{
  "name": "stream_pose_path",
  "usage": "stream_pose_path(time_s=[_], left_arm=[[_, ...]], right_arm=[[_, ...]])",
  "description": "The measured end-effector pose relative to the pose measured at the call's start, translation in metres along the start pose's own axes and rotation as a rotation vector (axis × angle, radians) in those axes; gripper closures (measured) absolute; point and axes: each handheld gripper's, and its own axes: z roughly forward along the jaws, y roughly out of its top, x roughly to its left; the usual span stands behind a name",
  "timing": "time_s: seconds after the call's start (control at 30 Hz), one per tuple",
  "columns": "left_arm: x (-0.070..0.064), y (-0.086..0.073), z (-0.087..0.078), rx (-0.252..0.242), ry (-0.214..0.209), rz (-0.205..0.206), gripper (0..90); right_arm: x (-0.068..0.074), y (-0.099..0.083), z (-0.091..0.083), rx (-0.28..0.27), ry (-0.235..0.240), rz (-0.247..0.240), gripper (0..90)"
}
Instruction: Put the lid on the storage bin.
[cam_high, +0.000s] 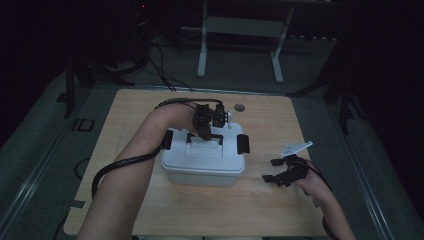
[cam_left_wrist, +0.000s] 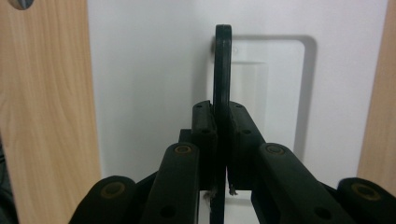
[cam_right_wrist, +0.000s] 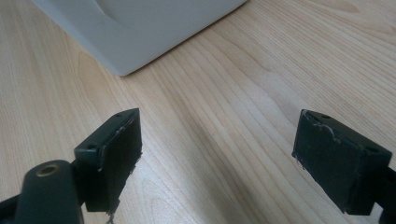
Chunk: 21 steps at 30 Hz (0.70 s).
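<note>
A white box (cam_high: 204, 162) with black side latches sits mid-table (cam_high: 150, 210). The left gripper (cam_high: 204, 131) reaches down over its lid, and its own view shows the jaws pinching the black handle (cam_left_wrist: 223, 70) (raised on edge). The right gripper (cam_high: 274, 170) hovers beside the box, jaws spread wide over bare wood.

Both forearms are bare. The left gripper (cam_high: 204, 131) is black, with a ribbed black cable (cam_high: 120, 165) and brass-coloured pivot screws. The right gripper (cam_high: 274, 170) is black too, with scuffed rectangular pads (cam_right_wrist: 343, 163) and a pale three-cornered plate (cam_high: 296, 148).
</note>
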Motion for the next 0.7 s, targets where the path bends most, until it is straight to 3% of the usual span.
stream_pose_path(time_s=[0.03, 0.13, 0.23, 0.47, 0.5, 0.57, 0.63, 0.7], left_arm=[[0.0, 0.0, 0.0, 0.004, 0.014, -0.01, 81.7], [0.001, -0.001, 0.001, 0.009, 0.026, -0.043, 65.1], [0.003, -0.005, 0.001, 0.012, 0.024, -0.13, 51.6], [0.002, -0.027, 0.0, -0.046, 0.034, -0.195, 26.8], [0.003, -0.031, 0.0, -0.059, 0.026, -0.208, 26.4], [0.002, -0.04, 0.001, -0.074, 0.019, -0.232, 15.9], [0.0, -0.048, 0.001, -0.093, 0.037, -0.238, 15.4], [-0.003, -0.06, 0.002, -0.146, 0.038, -0.252, 15.3]], right_arm=[[0.0, 0.0, 0.0, 0.0, 0.002, 0.0, 15.2], [0.001, 0.001, 0.0, 0.001, 0.0, 0.001, 15.2], [0.001, 0.002, 0.0, -0.003, 0.0, -0.001, 15.2], [0.001, 0.002, 0.001, -0.001, 0.002, -0.001, 15.2], [0.001, 0.002, 0.001, 0.001, 0.001, -0.004, 15.2], [0.002, 0.002, 0.002, 0.003, 0.0, -0.006, 15.2], [0.002, 0.002, 0.002, 0.004, 0.0, -0.004, 15.2], [0.002, 0.002, 0.001, 0.005, 0.0, -0.004, 15.2]])
